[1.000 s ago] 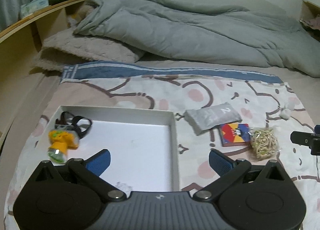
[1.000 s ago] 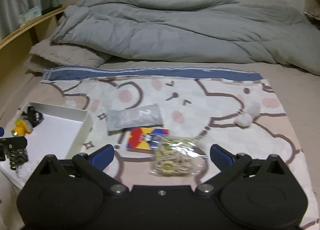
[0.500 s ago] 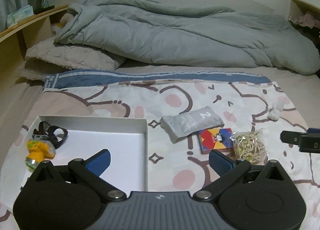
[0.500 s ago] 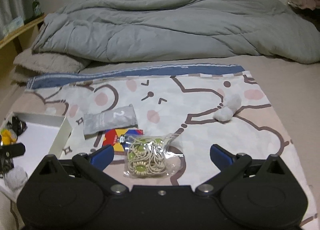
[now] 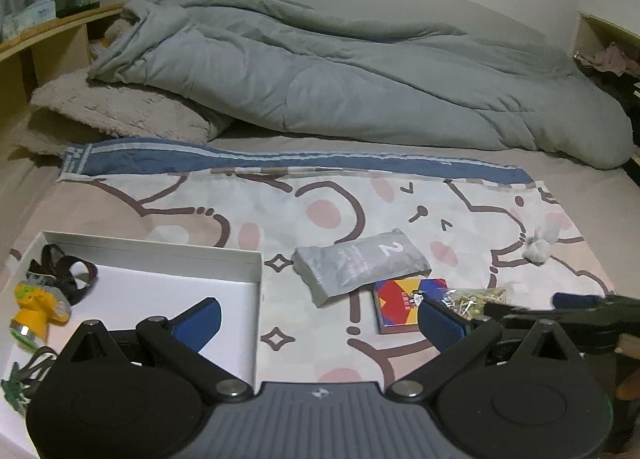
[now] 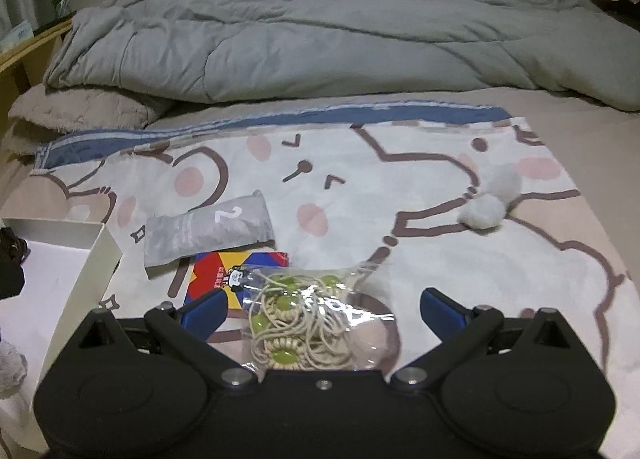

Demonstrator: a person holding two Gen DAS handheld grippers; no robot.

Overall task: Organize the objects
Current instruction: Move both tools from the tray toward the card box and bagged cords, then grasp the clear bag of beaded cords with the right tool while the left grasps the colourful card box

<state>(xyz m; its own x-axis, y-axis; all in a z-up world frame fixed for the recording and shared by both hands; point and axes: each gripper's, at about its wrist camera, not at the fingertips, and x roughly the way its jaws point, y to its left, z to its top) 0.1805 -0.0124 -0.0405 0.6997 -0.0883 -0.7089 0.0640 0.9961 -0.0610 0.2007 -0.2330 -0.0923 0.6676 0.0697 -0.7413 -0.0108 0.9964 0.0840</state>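
A white open box lies at the left of the bed; inside are a black strap and a yellow toy. On the cartoon sheet right of it lie a grey pouch marked 2, a colourful card box, a clear bag of beaded cords and a white fluffy ball. My left gripper is open over the box's right wall, holding nothing. My right gripper is open low over the sheet, and the bead bag lies between its fingers, not pinched.
A rumpled grey duvet and a beige pillow fill the far half of the bed. A wooden shelf with a green bottle runs along the left. The sheet's right edge is close to the fluffy ball.
The right gripper has moved forward and down until the bead bag lies between its fingers. The left gripper has shifted right, off the box's middle to its right wall. Both stayed open.
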